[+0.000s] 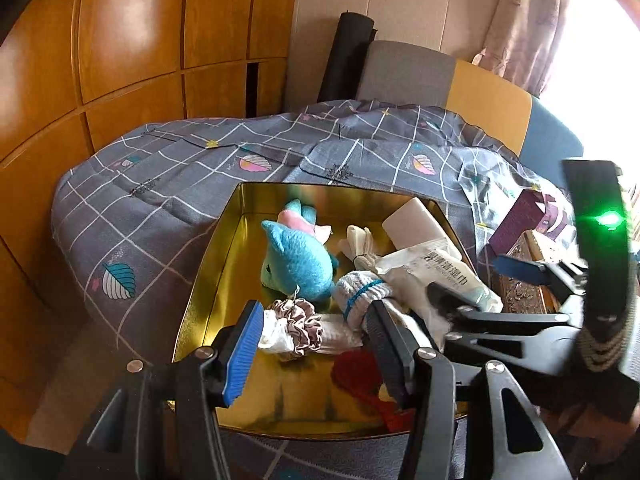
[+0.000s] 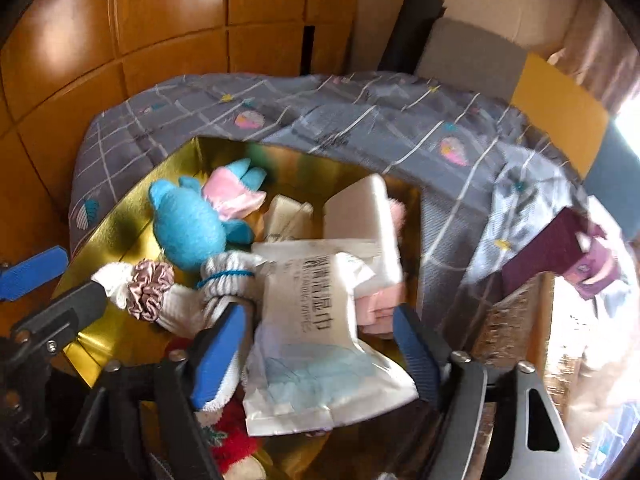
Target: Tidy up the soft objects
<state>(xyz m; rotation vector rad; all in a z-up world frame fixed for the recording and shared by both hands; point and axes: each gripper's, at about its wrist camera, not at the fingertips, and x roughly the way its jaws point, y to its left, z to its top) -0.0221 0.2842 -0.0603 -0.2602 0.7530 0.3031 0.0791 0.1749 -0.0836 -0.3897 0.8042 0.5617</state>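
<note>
A gold tin box (image 1: 224,264) (image 2: 120,216) sits on the bed and holds soft items. Inside are a blue plush dolphin (image 1: 298,258) (image 2: 188,224), a white sock with a mauve scrunchie (image 1: 298,326) (image 2: 150,290), a striped white sock (image 1: 360,288) (image 2: 224,276), a wet-wipes pack (image 1: 436,276) (image 2: 316,344), a white foam block (image 1: 414,220) (image 2: 364,216), pink cloth (image 2: 380,304) and a red plush item (image 1: 360,372) (image 2: 232,444). My left gripper (image 1: 316,356) is open over the scrunchie sock. My right gripper (image 2: 316,364) is open around the wipes pack.
A grey checked quilt (image 1: 192,176) (image 2: 360,120) covers the bed around the box. A purple box (image 1: 528,216) (image 2: 560,256) and a patterned brown box (image 1: 524,284) lie to the right. Wooden wardrobe doors (image 1: 132,40) stand behind. A curtain (image 1: 524,20) hangs at the bright window.
</note>
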